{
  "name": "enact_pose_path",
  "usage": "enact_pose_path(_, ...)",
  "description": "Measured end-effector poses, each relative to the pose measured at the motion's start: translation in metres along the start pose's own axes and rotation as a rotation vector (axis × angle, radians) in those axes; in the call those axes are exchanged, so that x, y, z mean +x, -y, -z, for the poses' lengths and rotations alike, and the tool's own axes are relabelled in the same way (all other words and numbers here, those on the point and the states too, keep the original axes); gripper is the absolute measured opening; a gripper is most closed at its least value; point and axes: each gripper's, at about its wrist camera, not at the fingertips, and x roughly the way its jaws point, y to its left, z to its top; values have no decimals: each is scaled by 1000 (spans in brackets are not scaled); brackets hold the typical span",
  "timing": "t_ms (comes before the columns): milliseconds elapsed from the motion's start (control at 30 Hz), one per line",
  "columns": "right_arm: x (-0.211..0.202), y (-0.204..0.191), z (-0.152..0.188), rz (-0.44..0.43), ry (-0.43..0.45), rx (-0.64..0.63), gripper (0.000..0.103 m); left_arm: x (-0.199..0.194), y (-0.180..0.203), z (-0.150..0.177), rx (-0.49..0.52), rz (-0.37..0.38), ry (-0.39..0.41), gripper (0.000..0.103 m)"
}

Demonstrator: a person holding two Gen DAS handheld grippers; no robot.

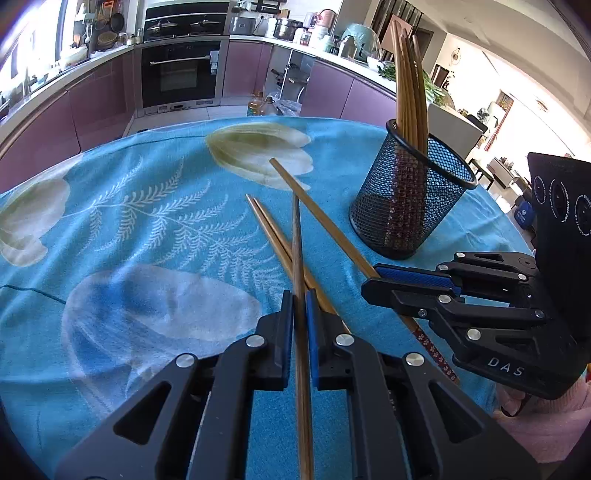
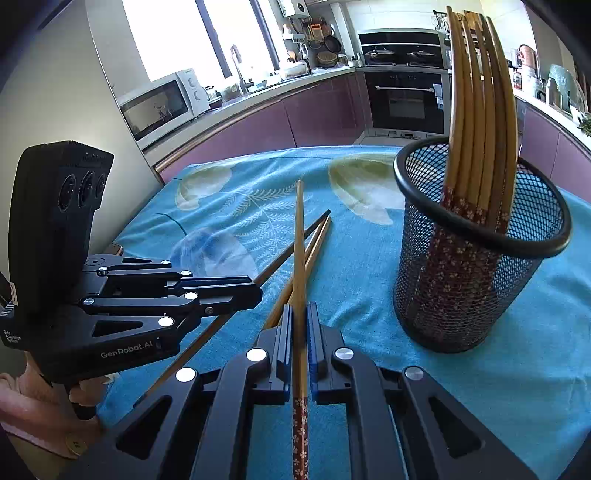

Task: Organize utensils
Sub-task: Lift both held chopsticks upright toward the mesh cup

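A black mesh holder [image 2: 476,258] stands upright on the right, packed with wooden chopsticks [image 2: 480,110] whose floral-patterned ends are down and plain tips point up. Two loose chopsticks [image 1: 273,243] lie side by side on the blue cloth near the centre. A darker chopstick [image 1: 300,295] and a lighter one with a floral end [image 2: 300,295] are each clamped, raised and crossing over that pair

A blue floral cloth [image 1: 147,229] covers the worktop. Beyond its far edge stands a built-in black oven [image 1: 181,74] among purple cabinets [image 1: 103,99]. A white microwave [image 2: 159,103] sits on the counter far left, beside bright windows [image 2: 162,33].
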Motion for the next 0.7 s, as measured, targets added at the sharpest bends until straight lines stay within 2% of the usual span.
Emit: enact_pose_path(700, -48, -1, -9, 16, 128, -12, 6, -57, 11, -10, 16, 98, 100, 7)
